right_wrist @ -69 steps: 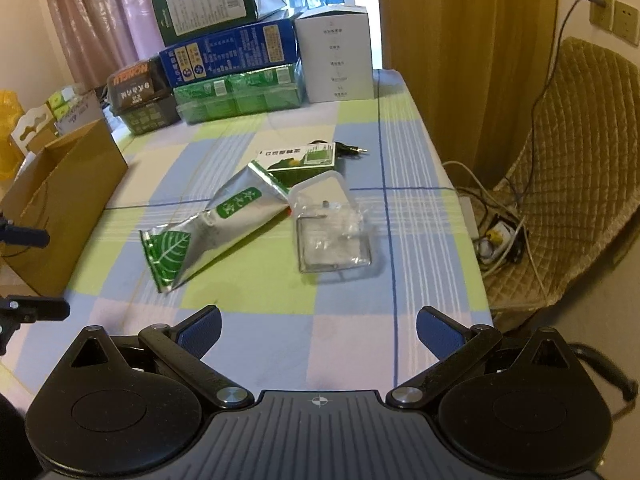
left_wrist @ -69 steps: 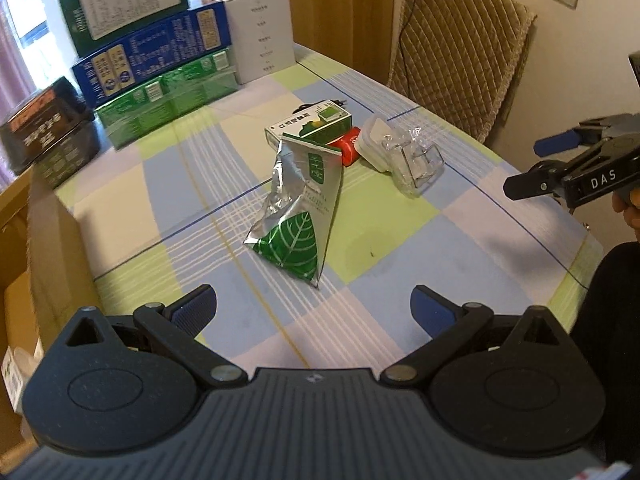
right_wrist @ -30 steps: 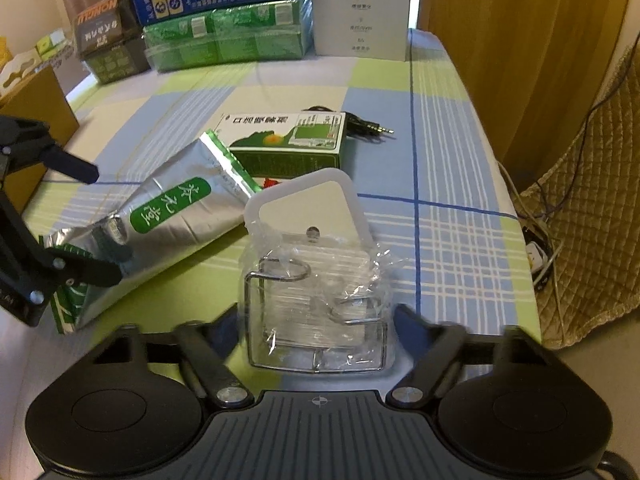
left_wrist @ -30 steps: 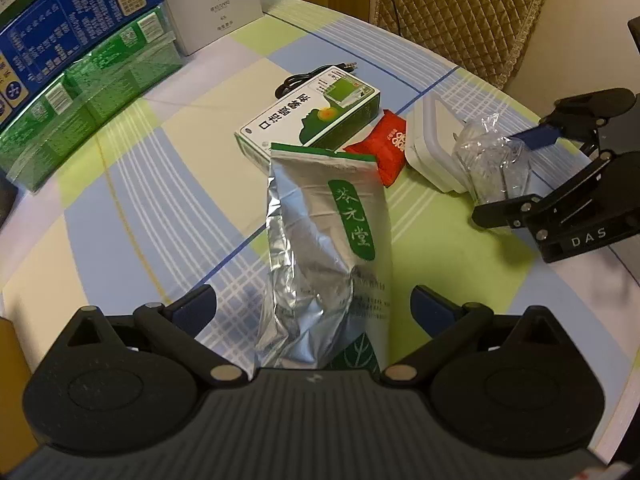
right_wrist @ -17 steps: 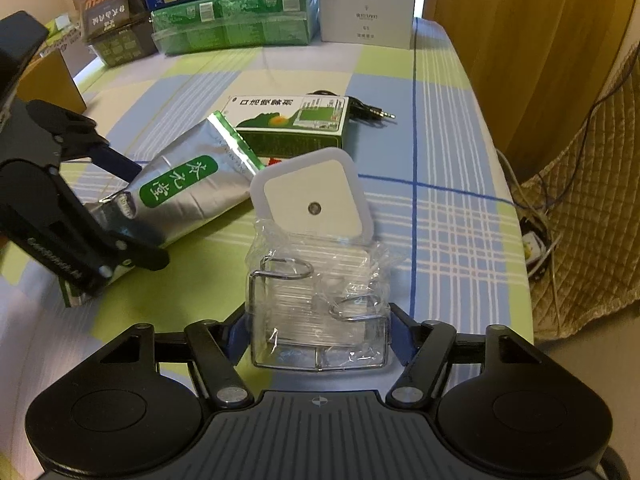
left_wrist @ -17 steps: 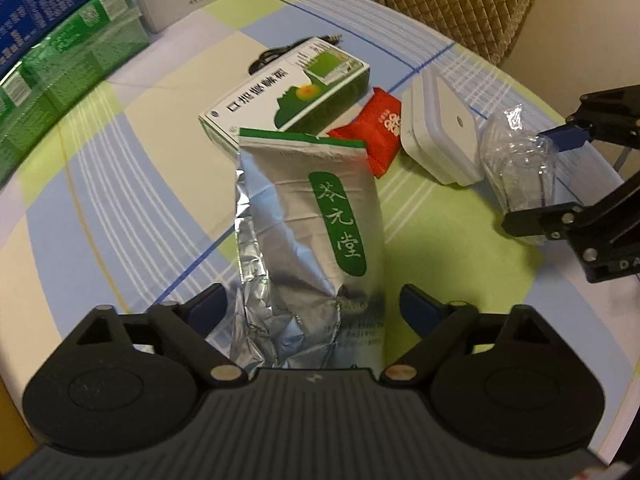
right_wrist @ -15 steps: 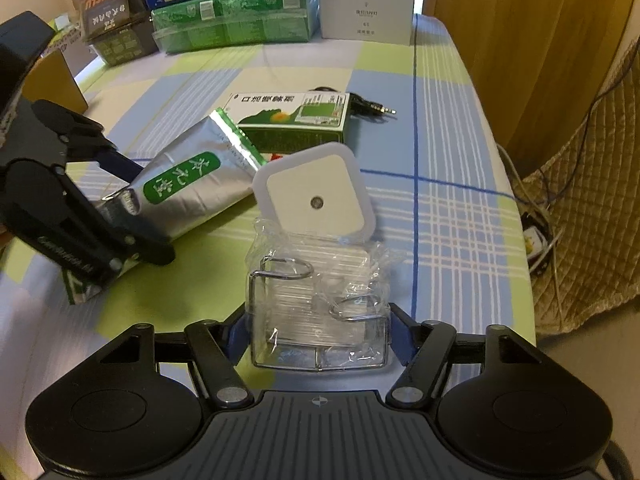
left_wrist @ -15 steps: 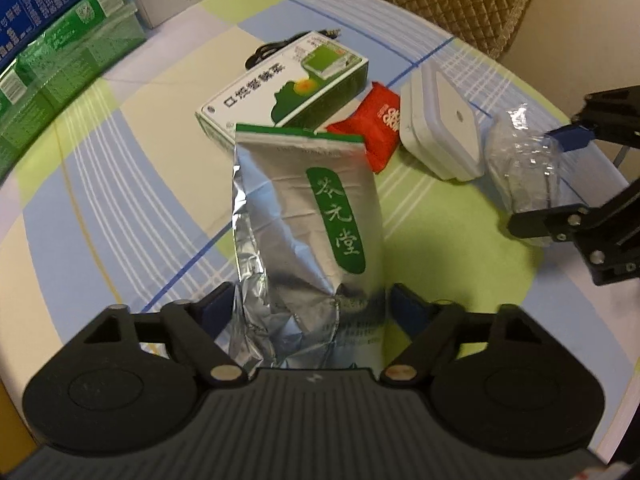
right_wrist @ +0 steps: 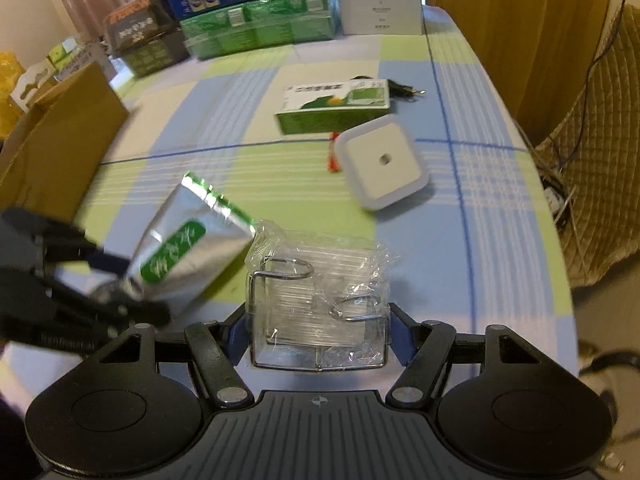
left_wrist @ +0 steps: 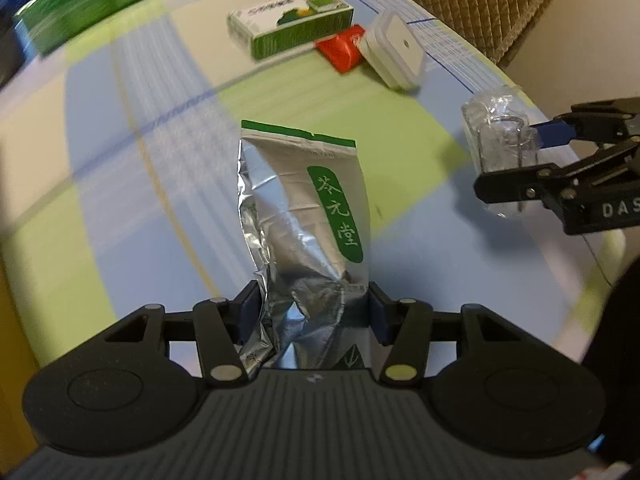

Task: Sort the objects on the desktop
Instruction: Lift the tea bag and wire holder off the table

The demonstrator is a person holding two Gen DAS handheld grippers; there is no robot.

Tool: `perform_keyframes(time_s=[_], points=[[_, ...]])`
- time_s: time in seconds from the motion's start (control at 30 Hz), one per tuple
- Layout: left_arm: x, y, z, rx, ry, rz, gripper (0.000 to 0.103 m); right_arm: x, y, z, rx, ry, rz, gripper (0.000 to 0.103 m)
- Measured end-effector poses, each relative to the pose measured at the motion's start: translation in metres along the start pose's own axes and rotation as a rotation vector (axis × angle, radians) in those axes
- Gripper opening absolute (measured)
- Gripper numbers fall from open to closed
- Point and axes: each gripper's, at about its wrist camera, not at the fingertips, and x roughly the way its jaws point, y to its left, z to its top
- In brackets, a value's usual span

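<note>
The left gripper is clamped on the lower end of a crinkled silver foil pouch with a green label and green top seal, one blue pad pressed to each side edge. The pouch's long axis runs straight out along the fingers, sealed end farthest from the camera, and it appears to be lifted clear of the blue, green and cream checked tablecloth, though motion blur makes the gap hard to judge.

The right gripper is closed on a clear plastic-wrapped wire rack, its pads bearing on the rack's two short sides, with the wire loops pointing away from the camera. In the left wrist view the rack hangs off to the right of the pouch, the two well apart.

What the coming move turns on is the open brown cardboard box, which stands at the table's left edge. In the right wrist view it lies beyond and to the left of the pouch, so the left gripper is clearly the nearer one. If the box is the sorting target, the pouch would likely go in sealed end first.

Left on the table, clustered together, are a green and white carton, a small red sachet and a white square night-light plug.
</note>
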Motion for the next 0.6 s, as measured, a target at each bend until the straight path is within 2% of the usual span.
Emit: perform_keyframes(time_s=[0.13, 0.27, 0.37, 0.6], points=[[-0.014, -0.003, -0.03, -0.057, -0.003, -0.023, 0.049, -0.012, 0.021, -0.02, -0.002, -0.001, 0.004, 0.065], [-0.02, -0.003, -0.043, -0.082, -0.007, -0.036, 0.053, -0.013, 0.033, -0.038, -0.011, 0.017, -0.006, 0.065], [-0.023, -0.003, -0.042, -0.085, -0.018, -0.035, 0.061, -0.011, 0.037, -0.048, -0.025, 0.03, -0.01, 0.065], [-0.018, 0.001, -0.035, -0.082, -0.018, -0.028, 0.066, -0.003, 0.033, -0.055, -0.034, 0.043, -0.034, 0.065]])
